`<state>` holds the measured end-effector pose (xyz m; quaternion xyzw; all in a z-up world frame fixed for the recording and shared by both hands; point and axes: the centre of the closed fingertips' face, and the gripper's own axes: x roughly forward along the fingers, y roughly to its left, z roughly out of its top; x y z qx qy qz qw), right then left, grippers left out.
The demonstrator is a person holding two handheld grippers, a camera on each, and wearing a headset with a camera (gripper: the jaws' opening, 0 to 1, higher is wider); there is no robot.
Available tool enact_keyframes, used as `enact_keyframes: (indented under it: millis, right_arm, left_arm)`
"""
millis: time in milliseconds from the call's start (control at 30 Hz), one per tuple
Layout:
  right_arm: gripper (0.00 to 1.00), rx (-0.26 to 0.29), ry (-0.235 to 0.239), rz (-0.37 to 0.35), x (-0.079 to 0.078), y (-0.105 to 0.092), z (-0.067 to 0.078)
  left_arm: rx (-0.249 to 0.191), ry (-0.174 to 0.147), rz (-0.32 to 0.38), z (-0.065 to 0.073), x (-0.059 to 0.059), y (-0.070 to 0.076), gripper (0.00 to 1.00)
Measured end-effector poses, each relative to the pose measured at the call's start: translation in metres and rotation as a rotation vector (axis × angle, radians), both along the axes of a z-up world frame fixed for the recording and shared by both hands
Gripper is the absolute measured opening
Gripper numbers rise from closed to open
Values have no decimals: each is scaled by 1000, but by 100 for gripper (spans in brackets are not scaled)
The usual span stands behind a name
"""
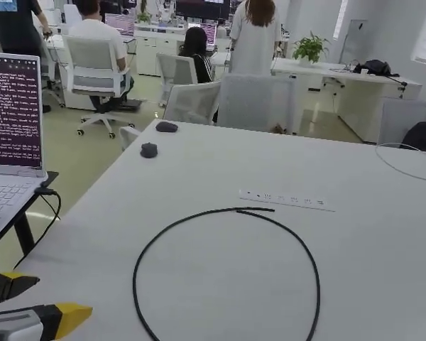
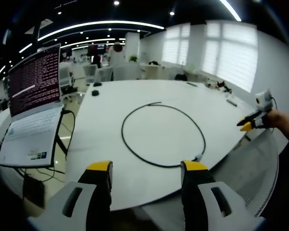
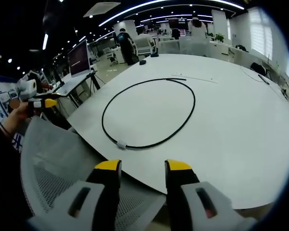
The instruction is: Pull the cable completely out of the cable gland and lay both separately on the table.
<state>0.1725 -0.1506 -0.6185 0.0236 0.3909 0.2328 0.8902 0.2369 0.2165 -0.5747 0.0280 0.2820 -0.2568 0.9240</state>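
left gripper [image 2: 147,166], right gripper [image 3: 143,165] hovering open-jawed off white table's [image 3: 231,144] edge, thin black cable [image 1: 199,212] looping beyond fingers, gripper views catching its small pale cable gland [image 3: 121,144]

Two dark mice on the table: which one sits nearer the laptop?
The near mouse, by the left edge of the table; the other mouse lies farther back.

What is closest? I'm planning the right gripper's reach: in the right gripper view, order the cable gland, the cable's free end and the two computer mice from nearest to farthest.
1. Cable gland: nearest the right gripper, on the near stretch of the cable, slightly left.
2. Cable's free end: on the loop's far side.
3. Computer mice: farthest, near the table's far edge.
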Motion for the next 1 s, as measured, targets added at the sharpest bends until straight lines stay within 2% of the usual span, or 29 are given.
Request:
enact_keyframes:
  millis: [100, 200, 400, 467, 533, 567, 667, 800, 867, 1000]
  right_arm:
    - [37, 7, -8, -5, 0, 1, 1]
    - [37, 9, -3, -5, -1, 1, 0]
    - [36, 11, -4, 15, -2, 2, 0]
    - [35, 11, -1, 24, -1, 2, -1]
    - [35, 10, 3, 42, 0, 6, -3]
    - [35, -5, 9, 101, -2, 10, -3]
    - [35, -17, 9, 100, 1, 8, -2]
    - [35, -21, 34, 147, -4, 9, -6]
    - [34, -22, 42, 147, -5, 9, -9]
    - [35, -38, 79, 171, -17, 11, -20]
  left_arm:
    - [10, 5, -26, 2, 0, -4, 56]
    - [17, -9, -29, 6, 2, -5, 57]
    - [28, -14, -58, 7, 2, -15, 56]
    - [29, -20, -67, 9, 2, -19, 55]
    - [31, -40, -89, 11, 2, -24, 56]
    - [36, -39, -107, 11, 0, -27, 56]
    - [59, -26, -146, 7, -2, -34, 54]
    - [77, -25, -168, 5, -3, -42, 54]
    - [79, -23, -171, 3, -3, -44, 54]
    - [81, 3, -189, -6, -12, -49, 54]
